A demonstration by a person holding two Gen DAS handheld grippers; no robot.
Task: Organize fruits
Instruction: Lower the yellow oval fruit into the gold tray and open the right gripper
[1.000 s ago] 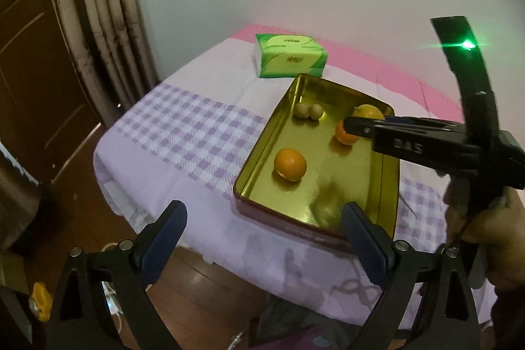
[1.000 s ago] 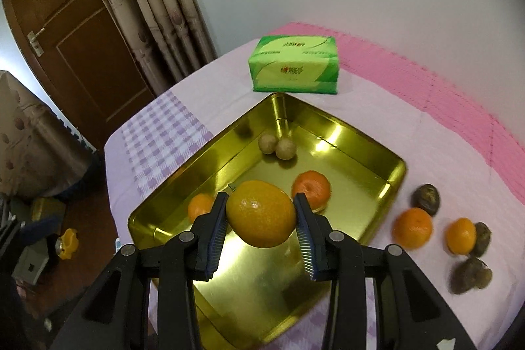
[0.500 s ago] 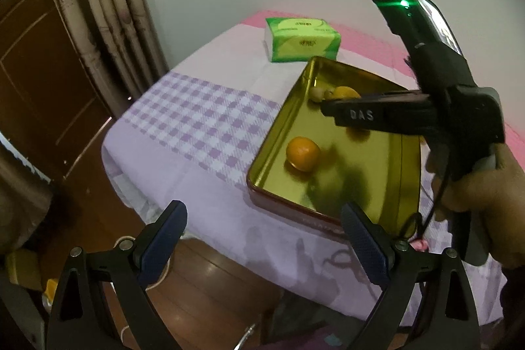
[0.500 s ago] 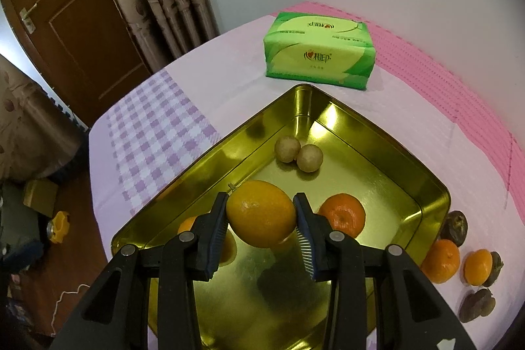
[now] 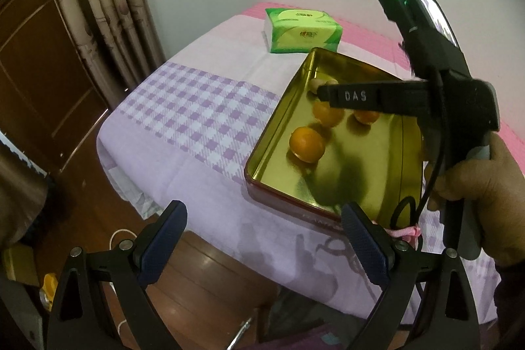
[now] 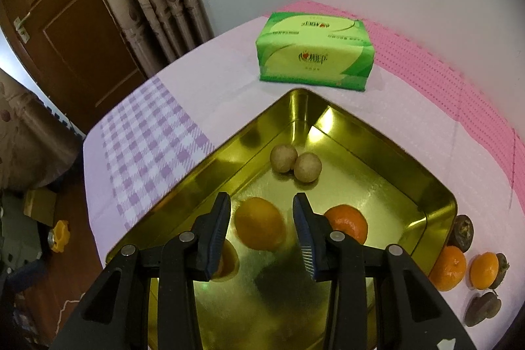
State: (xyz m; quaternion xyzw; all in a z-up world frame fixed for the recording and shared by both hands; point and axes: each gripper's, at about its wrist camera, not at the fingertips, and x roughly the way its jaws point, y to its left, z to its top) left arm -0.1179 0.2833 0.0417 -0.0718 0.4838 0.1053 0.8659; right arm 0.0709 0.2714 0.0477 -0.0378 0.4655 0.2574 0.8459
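A gold tray [image 6: 439, 202] lies on the cloth-covered table. My right gripper [image 6: 261, 199] hangs over it with its jaws a little apart. A yellow-orange citrus [image 6: 259, 223] lies on the tray floor just below, clear of both pads. The tray also holds a mandarin [image 6: 347, 222], two small brown fruits [image 6: 283, 158] and an orange [image 6: 229, 261] half hidden by my left finger. My left gripper [image 5: 262, 210] is open and holds nothing, near the table's front edge beside the tray [image 5: 279, 120]. From there I see my right gripper's finger [image 5: 354, 95] over the citrus [image 5: 326, 113].
A green tissue pack [image 6: 315, 54] stands behind the tray. Right of the tray, two oranges [image 6: 448, 268] and several dark fruits [image 6: 462, 230] lie on the cloth. A person's hand [image 5: 475, 186] holds the right gripper. Curtains and a wooden door are at the left, with floor beyond the table edge.
My right gripper carried the citrus further in over the tray. The citrus has left the pads and now lies on the tray floor. The left gripper stayed wide and hardly moved.
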